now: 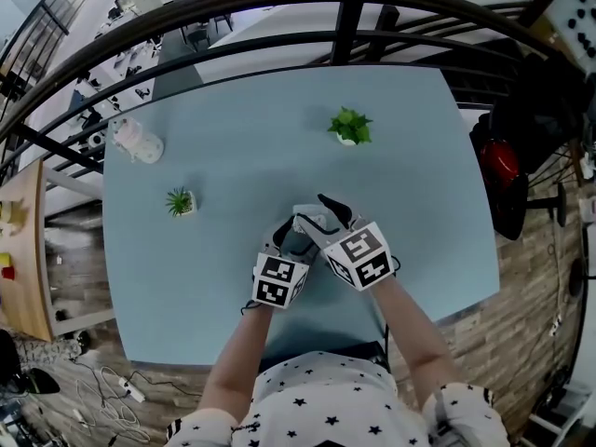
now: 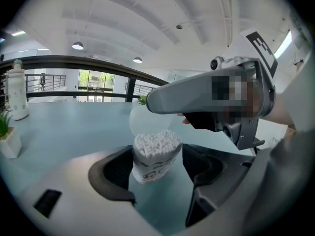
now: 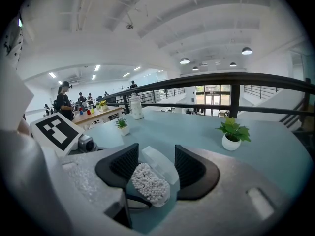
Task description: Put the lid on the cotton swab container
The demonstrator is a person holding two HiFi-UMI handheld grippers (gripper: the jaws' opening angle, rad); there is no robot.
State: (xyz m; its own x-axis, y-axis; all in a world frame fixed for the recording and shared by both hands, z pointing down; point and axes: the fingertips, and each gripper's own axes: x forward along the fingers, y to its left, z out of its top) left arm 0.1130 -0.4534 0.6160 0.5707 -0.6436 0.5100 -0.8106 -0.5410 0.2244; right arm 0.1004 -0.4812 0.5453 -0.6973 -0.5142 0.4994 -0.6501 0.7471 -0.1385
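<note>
- While the lid is not yet on, the work sits over the near middle of the table [image 1: 233, 91], close in front of the person, probably so that both tools can meet over one spot.
- Left gripper [image 2: 156, 168]: its jaws are drawn in to a narrow gap and press the two sides of the cotton swab container [image 2: 153, 154], likely to keep it steady for capping.
- Right gripper [image 3: 153, 165]: its jaws are also closed to a narrow gap, pinching the clear lid [image 3: 160, 162] by its edges. It reaches in from the right, above the container.
- Container: its long axis stands roughly upright between the left jaws, open mouth and white swab tips pointing up. Whether its base rests on the table cannot be told.
- Lid: it is tilted on edge just beyond the far side of the mouth, not seated. I judge it must be levelled over the opening and pressed down.
</note>
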